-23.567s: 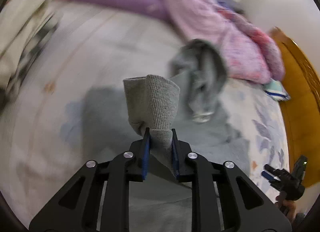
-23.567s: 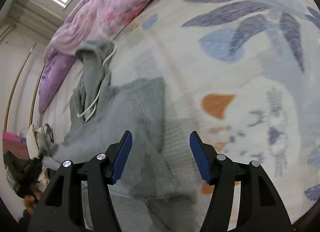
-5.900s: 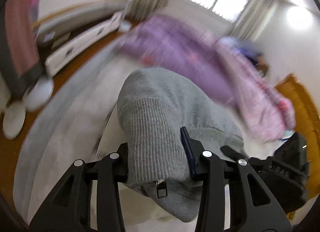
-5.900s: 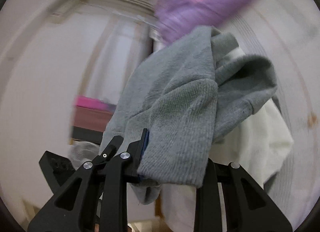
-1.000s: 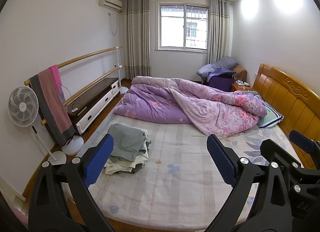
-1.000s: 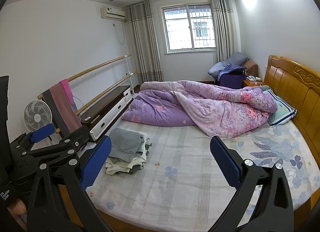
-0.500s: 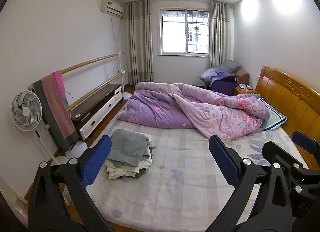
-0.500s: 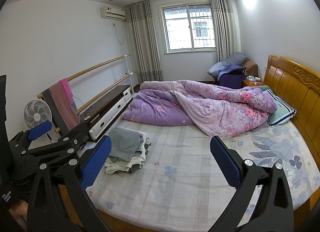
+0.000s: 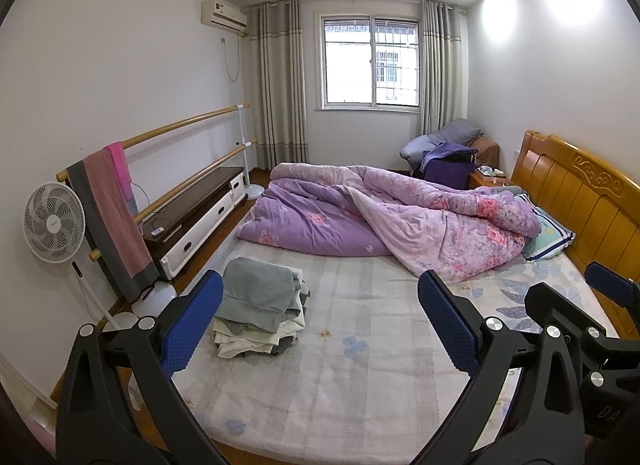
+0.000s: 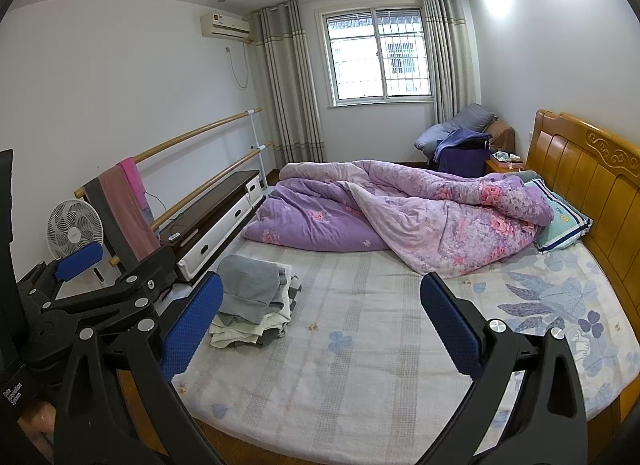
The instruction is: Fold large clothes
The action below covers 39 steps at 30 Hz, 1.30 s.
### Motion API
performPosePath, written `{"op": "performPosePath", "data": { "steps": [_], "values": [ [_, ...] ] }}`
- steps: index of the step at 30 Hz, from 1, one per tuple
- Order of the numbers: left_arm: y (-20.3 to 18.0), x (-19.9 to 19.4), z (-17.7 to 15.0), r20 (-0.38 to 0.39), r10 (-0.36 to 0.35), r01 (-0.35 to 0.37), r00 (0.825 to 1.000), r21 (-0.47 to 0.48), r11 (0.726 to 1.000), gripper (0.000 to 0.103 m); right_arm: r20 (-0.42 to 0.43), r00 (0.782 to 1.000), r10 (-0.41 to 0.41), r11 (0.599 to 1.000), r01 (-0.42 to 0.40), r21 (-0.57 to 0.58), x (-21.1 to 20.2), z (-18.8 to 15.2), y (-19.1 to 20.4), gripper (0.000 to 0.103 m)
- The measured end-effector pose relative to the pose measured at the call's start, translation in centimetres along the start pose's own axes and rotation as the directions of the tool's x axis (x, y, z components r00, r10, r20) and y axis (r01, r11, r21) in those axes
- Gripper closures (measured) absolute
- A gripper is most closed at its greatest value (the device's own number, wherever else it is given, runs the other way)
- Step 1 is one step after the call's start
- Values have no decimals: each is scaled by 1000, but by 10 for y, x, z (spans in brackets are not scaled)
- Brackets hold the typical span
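A stack of folded clothes [image 9: 258,309] [image 10: 252,307] sits at the left side of the bed [image 9: 360,365] [image 10: 360,345], with the grey folded hoodie [image 9: 256,291] [image 10: 248,285] on top. My left gripper [image 9: 320,325] is held back from the bed, open, with nothing between its blue pads. My right gripper [image 10: 320,325] is also open and empty, level with the left one. The right gripper shows at the right edge of the left wrist view, and the left gripper shows at the left edge of the right wrist view.
A crumpled purple floral duvet [image 9: 384,217] [image 10: 400,213] fills the far half of the bed. A wooden headboard [image 9: 576,201] stands at right. On the left are a white fan [image 9: 52,225], a wall bar with towels [image 9: 112,217] and a low cabinet [image 9: 196,217].
Both views have edged slightly closer to the bed over the last second. The grippers stay open and empty; about six seconds ago both were shut on the grey hoodie.
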<state>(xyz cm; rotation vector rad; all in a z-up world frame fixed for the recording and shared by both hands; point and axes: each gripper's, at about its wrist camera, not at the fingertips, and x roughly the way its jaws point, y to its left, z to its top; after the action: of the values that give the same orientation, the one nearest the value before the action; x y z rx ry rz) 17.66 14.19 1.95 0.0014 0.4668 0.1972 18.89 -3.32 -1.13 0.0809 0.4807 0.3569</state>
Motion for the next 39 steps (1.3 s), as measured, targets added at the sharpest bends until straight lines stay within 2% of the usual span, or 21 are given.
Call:
{"op": "performPosePath", "data": {
  "steps": [39],
  "values": [
    [-2, -3, -4, -7, 12, -12, 1000, -4, 1000, 5, -22, 1000, 8, 1000, -8, 14, 4, 0, -9, 8]
  ]
}}
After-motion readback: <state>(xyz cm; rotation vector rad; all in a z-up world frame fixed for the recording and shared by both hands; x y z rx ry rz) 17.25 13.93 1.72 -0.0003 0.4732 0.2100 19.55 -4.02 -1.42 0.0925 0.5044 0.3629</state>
